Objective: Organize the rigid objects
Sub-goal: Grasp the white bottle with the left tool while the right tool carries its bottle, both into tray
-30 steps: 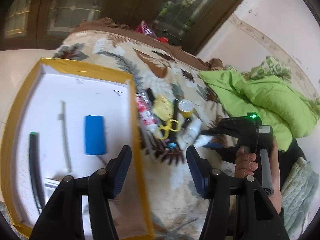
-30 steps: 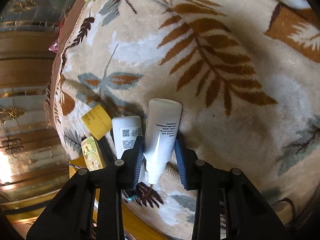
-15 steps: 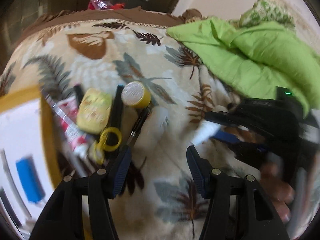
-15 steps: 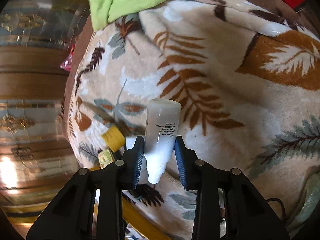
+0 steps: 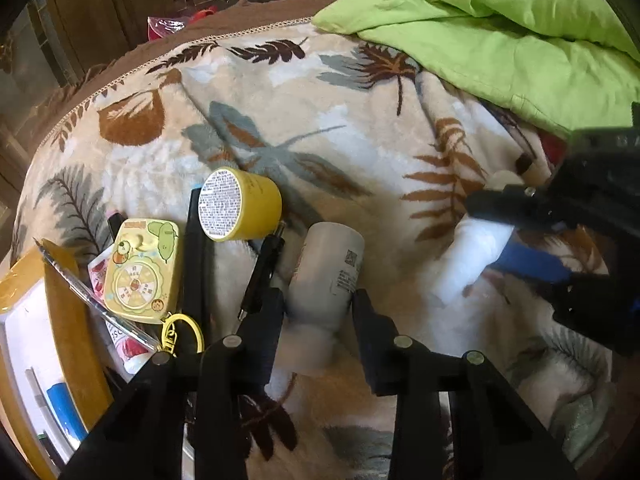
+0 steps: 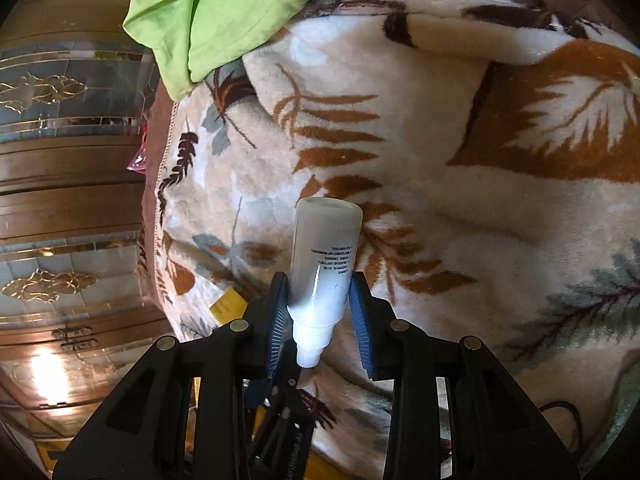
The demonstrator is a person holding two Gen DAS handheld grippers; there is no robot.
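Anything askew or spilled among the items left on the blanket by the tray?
No spill visible. The yellow jar lies tipped on its side, and a pen rests askew across the tray's rim. Otherwise just a loose pile.

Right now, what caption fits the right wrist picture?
Right gripper holds a white bottle above the leaf-patterned blanket.

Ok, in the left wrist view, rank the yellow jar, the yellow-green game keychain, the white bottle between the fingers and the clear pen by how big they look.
1. White bottle, though it lies nearest the camera.
2. Yellow-green game keychain and yellow jar: too alike to separate.
3. Clear pen: long but thinnest.
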